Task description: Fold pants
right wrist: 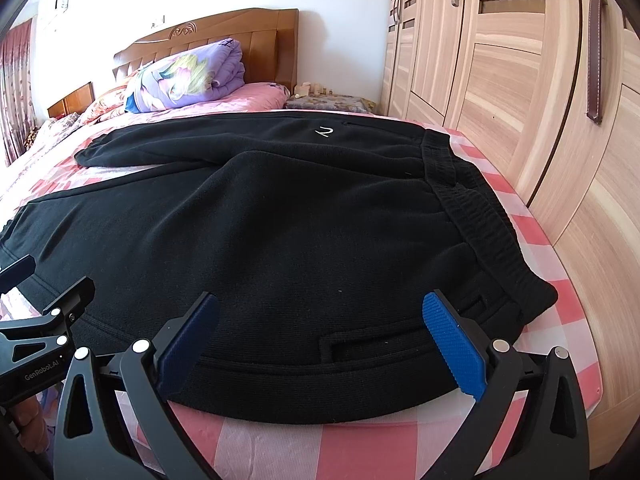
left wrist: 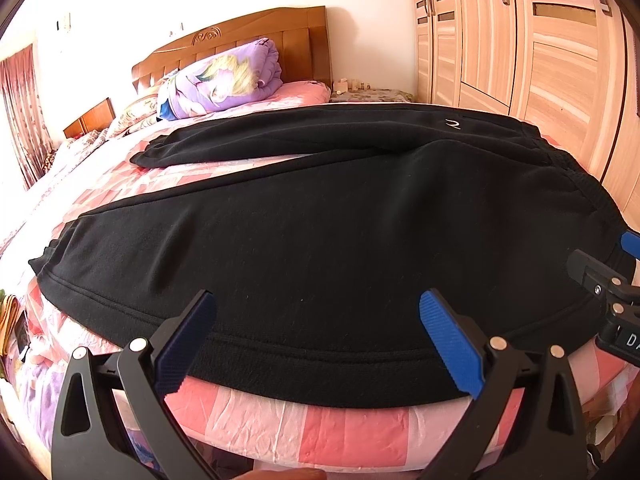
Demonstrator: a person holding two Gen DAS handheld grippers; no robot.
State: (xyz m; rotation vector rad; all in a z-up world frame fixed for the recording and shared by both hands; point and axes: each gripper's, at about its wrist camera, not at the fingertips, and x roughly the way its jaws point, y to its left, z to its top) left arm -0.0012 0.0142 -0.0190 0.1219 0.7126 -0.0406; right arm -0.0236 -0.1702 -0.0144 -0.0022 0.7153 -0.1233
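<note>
Black pants (left wrist: 320, 240) lie spread flat on the bed, waistband (right wrist: 476, 216) to the right, both legs running left. A small white logo (right wrist: 324, 132) marks the far leg. My left gripper (left wrist: 316, 304) hovers open over the near leg's outer seam, blue pads wide apart, nothing between them. My right gripper (right wrist: 320, 308) stands open over the near hip, close to a pocket slit (right wrist: 376, 346). The right gripper (left wrist: 608, 280) also shows at the right edge of the left wrist view; the left gripper (right wrist: 48, 312) appears at the left edge of the right wrist view.
A pink checked bedsheet (right wrist: 280, 440) covers the bed. A folded purple quilt (left wrist: 224, 76) rests by the wooden headboard (left wrist: 248, 36). Wooden wardrobe doors (right wrist: 540, 80) stand close along the bed's right side. A bedside table (right wrist: 328, 100) with small items sits beyond.
</note>
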